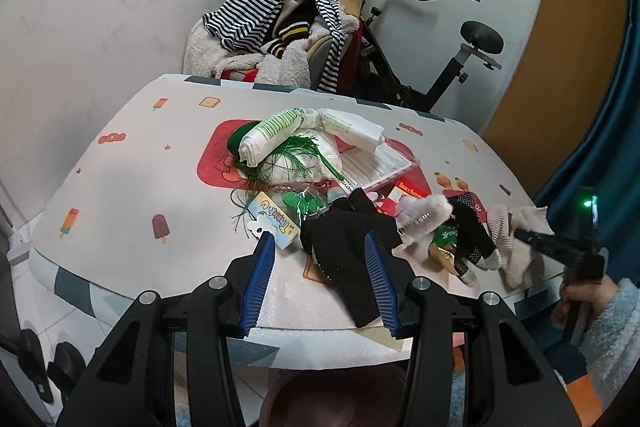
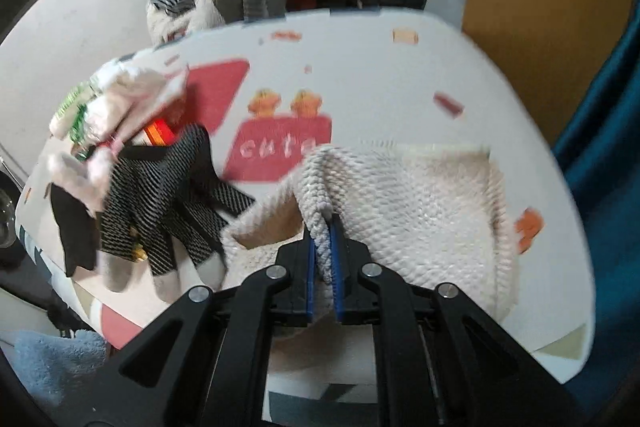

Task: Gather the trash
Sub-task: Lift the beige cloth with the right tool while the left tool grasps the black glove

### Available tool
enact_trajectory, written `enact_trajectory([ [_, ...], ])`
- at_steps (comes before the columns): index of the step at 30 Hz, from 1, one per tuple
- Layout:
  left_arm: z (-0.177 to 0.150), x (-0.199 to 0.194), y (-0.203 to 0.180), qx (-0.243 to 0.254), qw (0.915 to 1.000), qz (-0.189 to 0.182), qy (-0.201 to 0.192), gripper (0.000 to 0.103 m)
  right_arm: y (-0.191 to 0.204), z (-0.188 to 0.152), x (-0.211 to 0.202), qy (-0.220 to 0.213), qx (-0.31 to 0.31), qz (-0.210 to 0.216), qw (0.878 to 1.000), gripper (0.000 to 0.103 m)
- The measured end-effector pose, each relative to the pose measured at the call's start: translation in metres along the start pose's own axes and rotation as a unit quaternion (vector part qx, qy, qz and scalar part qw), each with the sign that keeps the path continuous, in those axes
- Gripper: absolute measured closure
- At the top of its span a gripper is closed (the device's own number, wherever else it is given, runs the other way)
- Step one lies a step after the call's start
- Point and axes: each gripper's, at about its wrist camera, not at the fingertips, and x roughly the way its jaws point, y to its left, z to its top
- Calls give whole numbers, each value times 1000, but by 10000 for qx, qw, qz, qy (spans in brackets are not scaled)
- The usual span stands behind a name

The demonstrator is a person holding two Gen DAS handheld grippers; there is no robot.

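A heap of trash and clothing lies on the patterned table [image 1: 120,187]: a white plastic bag with green stripes [image 1: 280,131], green strings [image 1: 296,155], a "Thank you" tag [image 1: 274,221], a black cloth [image 1: 348,255] and a black-and-white glove [image 1: 470,235]. My left gripper [image 1: 320,243] is open, its blue pads either side of the black cloth. My right gripper [image 2: 325,223] is shut on a fold of the cream knitted cloth [image 2: 420,203], which lies on the table's near right part. The glove also shows in the right wrist view [image 2: 168,195].
A chair heaped with striped and fleece clothes [image 1: 280,31] stands behind the table. An exercise bike [image 1: 440,59] is at the back right. A blue curtain [image 1: 600,131] hangs at the right. A brown bin [image 1: 316,399] sits under the table's near edge.
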Motion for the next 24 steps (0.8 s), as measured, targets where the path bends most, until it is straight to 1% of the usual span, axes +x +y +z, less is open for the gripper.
enact_trajectory([
  [2,0,1,-1,4,10000,0,9,57,-3,-4,6,31,45,-3,10000,92],
  [5,1,2,-1,-17,10000,-6,23,57,-4,-5,0,-30,37,11,10000,85],
  [6,1,3,-1,-34,10000,-19,38,57,-5,-5,-3,-39,9,19,10000,77],
  [7,0,4,-1,-57,10000,-42,50,57,-4,-4,-9,-85,-57,14,9999,59],
  [8,-1,5,-1,-69,9999,-60,58,57,-4,-3,-14,-163,-138,-7,9998,49],
  [9,-1,6,0,-73,9999,-76,65,57,-2,-2,-21,-283,-241,-70,9993,29],
  [10,-2,7,-1,-70,9999,-88,71,57,0,-1,-27,-442,-377,-173,9982,22],
  [11,-2,9,-2,-62,9999,-99,85,57,1,1,-31,-533,-506,-268,9969,20],
  [13,-3,11,-3,-57,9999,-116,111,57,-2,5,-30,-493,-625,-356,9962,15],
  [16,-4,15,-2,-99,9997,-156,153,57,-11,10,-16,-312,-488,-321,9978,13],
  [20,-4,19,-1,-94,9996,-146,211,57,-13,14,10,-48,-186,-25,9998,11],
  [21,-5,20,0,-95,9996,-138,233,57,-11,14,14,-25,-185,-29,9998,11],
  [24,-6,27,3,-159,9992,-156,331,57,-9,17,31,70,-200,-216,9995,10],
])
